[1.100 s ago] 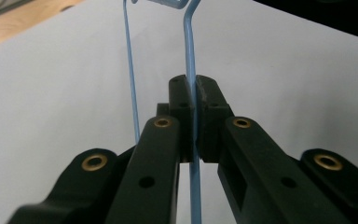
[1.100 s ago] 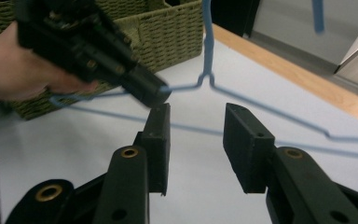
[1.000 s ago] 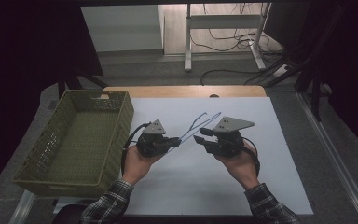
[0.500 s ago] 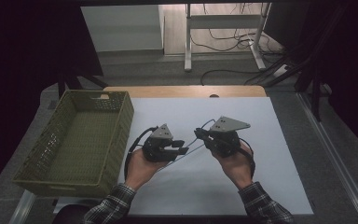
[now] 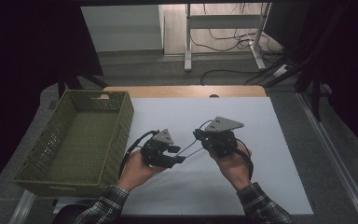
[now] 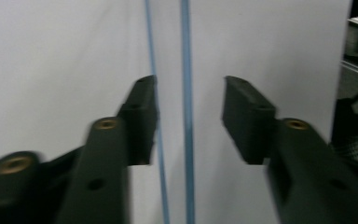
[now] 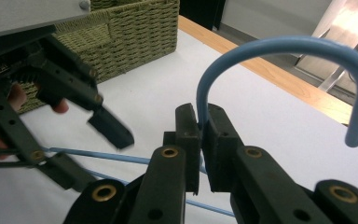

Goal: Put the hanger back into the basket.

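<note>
While right gripper (image 7: 199, 140) fingers clamp blue cable (image 7: 279, 46) below its hooked end, left gripper (image 6: 189, 116) fingers stand wide apart, two cable strands running between, above white table (image 5: 270, 140). Green woven basket (image 5: 81, 135) at left. No readable writing.

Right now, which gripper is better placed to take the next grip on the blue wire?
Probably the left gripper: its jaws stand open around the blue wire, ready to close. The right gripper is already shut on the wire below its hooked end.
</note>
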Demonstrator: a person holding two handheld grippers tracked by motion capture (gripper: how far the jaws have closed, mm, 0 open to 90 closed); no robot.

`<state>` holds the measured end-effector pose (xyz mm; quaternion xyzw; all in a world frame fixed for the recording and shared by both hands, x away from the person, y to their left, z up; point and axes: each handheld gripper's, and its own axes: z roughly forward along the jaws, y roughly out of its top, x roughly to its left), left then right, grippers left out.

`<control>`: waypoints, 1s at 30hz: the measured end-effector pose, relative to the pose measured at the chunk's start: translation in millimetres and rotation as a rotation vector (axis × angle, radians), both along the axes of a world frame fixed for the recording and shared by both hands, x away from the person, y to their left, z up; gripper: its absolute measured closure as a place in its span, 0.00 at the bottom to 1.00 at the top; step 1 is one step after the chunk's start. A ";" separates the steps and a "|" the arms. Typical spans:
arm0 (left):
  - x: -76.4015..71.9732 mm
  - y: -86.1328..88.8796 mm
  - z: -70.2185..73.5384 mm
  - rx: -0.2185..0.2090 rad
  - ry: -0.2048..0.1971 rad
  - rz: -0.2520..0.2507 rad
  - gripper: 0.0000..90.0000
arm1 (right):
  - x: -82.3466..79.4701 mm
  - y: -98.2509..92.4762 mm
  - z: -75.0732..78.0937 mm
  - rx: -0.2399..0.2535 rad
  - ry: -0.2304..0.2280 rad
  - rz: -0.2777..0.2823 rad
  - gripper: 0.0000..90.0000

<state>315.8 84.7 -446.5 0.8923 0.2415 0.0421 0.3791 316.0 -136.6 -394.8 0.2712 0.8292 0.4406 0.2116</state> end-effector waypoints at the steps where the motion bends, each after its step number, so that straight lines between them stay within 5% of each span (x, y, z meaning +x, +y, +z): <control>1: -0.2 -0.8 0.8 0.020 -0.020 0.006 0.70 | -0.2 0.5 0.0 -0.001 0.002 0.002 0.95; 7: -3.1 -12.0 2.5 0.101 -0.069 0.010 0.94 | -1.2 2.2 0.8 0.002 0.017 0.003 0.95; 10: -4.0 -13.9 2.5 0.114 -0.081 0.014 0.96 | -3.1 3.7 2.2 -0.005 0.010 0.002 0.95; 14: -3.0 -4.9 7.2 0.044 -0.058 0.011 0.96 | -4.0 2.3 4.9 0.008 -0.002 0.010 0.93; 18: -1.4 5.2 16.3 -0.034 -0.024 0.015 0.96 | -6.1 -0.7 9.8 0.030 -0.008 0.006 0.81; 30: -0.9 29.2 53.3 -0.121 -0.013 0.058 0.96 | -27.5 -24.7 24.4 0.068 -0.005 0.017 0.71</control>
